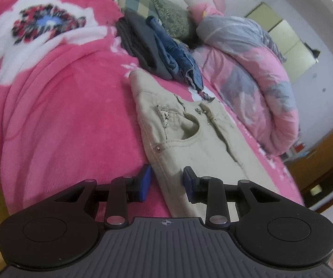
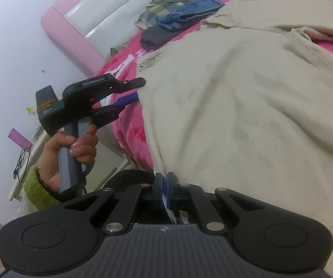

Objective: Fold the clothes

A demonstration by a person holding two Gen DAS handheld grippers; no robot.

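Beige trousers (image 1: 189, 139) lie spread on a pink blanket (image 1: 62, 115), a pocket and rivet facing up. My left gripper (image 1: 167, 177) straddles their near edge. Its blue pads (image 1: 146, 180) stand apart, with cloth between them but no visible squeeze. The right wrist view shows the trousers (image 2: 236, 104) filling the right side and draping over the bed's edge. My right gripper (image 2: 165, 185) is shut on their near hem. The left gripper (image 2: 137, 90) reaches the cloth's edge from the left, held by a hand (image 2: 78, 143) in a green sleeve.
Folded jeans and a dark garment (image 1: 161, 53) are stacked beyond the trousers, with checked pillows (image 1: 143, 2) behind. A pink and grey quilt (image 1: 247, 69) is bunched at the right. A pink headboard (image 2: 92, 11) stands against the wall, and wooden furniture (image 1: 324, 153) stands beside the bed.
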